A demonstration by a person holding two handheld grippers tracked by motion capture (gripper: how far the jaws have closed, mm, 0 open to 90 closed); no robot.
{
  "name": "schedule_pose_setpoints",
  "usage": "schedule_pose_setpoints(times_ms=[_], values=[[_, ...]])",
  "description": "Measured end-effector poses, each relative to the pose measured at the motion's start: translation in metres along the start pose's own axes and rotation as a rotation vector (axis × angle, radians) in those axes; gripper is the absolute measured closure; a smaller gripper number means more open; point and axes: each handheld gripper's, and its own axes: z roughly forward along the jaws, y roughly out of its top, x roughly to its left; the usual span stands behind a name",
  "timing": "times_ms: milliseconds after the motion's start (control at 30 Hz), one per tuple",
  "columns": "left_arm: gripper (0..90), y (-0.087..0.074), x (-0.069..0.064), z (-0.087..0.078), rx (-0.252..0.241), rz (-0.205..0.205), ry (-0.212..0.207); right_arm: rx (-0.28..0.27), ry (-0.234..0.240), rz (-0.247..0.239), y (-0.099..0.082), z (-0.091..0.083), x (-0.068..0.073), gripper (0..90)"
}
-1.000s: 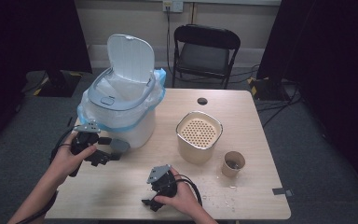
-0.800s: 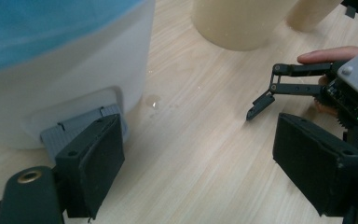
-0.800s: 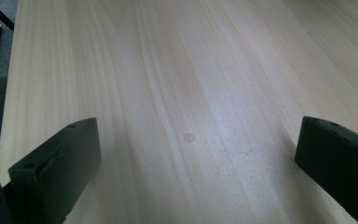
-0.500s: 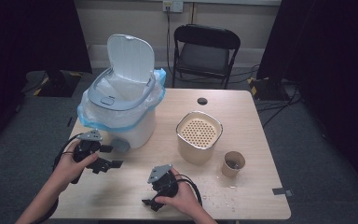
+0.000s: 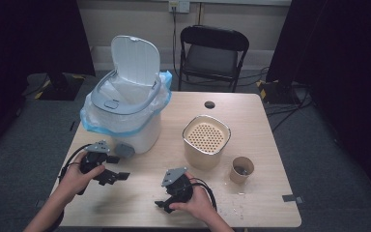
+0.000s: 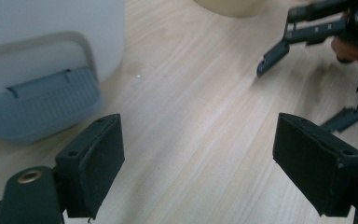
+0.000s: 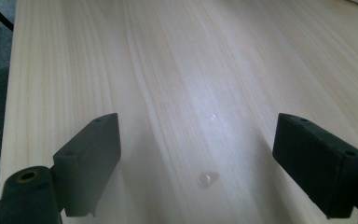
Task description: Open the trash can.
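Observation:
My left gripper [image 5: 119, 176] hovers low over the wooden table [image 5: 270, 145], left of centre and in front of the white pedal bin [image 5: 125, 113]. Its jaws stand open with nothing between them. In the left gripper view the left gripper [image 6: 198, 172] faces bare wood, with the bin's grey pedal [image 6: 42, 107] at the left. My right gripper [image 5: 162, 203] rests near the front edge and points left. Its jaws have just been closing a little and stay open, with nothing between them. The right gripper [image 7: 198, 172] looks along bare table with a small clear drop [image 7: 207, 178] on it.
The bin has a blue liner and its lid stands up. A beige container with a perforated top [image 5: 206, 140] stands at mid-table, a paper cup [image 5: 242, 169] to its right, and crumbs [image 5: 236, 203] near the front. A black chair [image 5: 212, 53] stands behind the table.
My left hand has come down and toward the near side, away from the bin's front. The right hand has stayed where it was.

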Motion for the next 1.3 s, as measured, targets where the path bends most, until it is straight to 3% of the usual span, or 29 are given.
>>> schedule_pose_setpoints(times_ms=[300, 533, 1300], values=[[16.1, -0.009, -0.006, 0.02, 0.027, 0.008, -0.032, -0.029, -0.013, 0.06, -0.016, -0.032, -0.01, 15.7], [16.0, -0.011, -0.009, 0.028, 0.037, 0.033, -0.054, -0.012, -0.031, 0.091, -0.033, -0.05, -0.014, 16.9], [16.1, -0.021, -0.01, 0.04, 0.076, 0.08, -0.034, -0.031, -0.111, 0.179, -0.077, -0.103, -0.026, 18.6]])
